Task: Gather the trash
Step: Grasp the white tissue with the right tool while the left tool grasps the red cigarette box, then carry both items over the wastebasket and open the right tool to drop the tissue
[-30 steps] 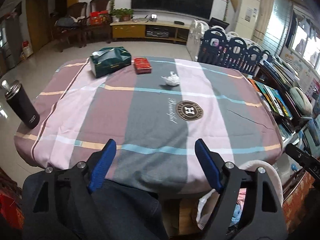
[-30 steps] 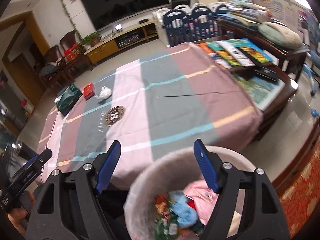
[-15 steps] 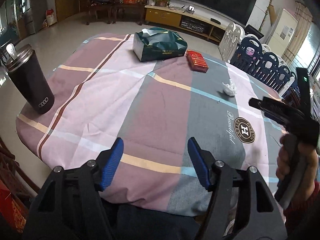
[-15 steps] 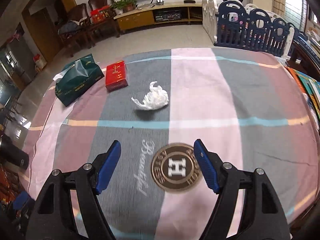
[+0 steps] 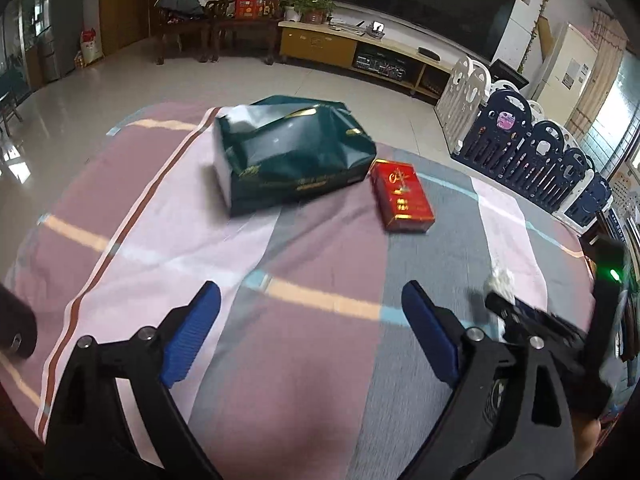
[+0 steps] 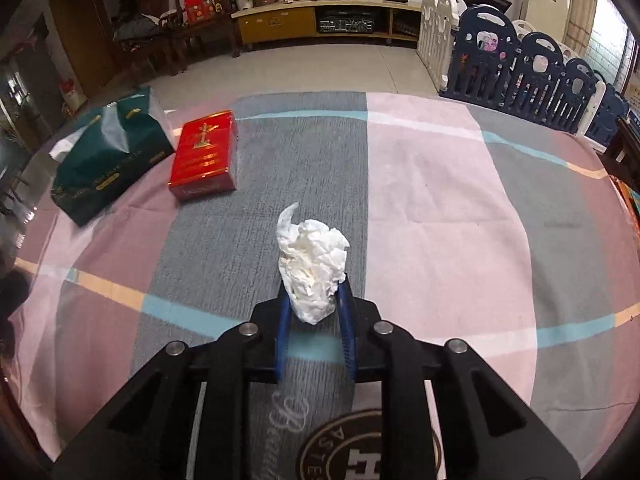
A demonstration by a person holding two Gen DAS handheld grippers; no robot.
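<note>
green pack (image 5: pixel 292 160), red box (image 5: pixel 402 196) ahead, cloth (image 5: pixel 320 360) bare nearer

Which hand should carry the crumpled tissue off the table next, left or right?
Right. The right tongs are closing with the crumpled tissue between their blue pads. The left tongs are opening, with nothing between them, over bare tablecloth.

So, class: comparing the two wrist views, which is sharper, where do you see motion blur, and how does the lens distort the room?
Left wrist view: motion-smeared; the green tissue pack and tablecloth stripes streak, the crumpled tissue is a blur. Right wrist view: crisp; tissue creases show between the right gripper, whose jaws are closing on it. Both: fisheye bends the table edge, corners darken.
</note>
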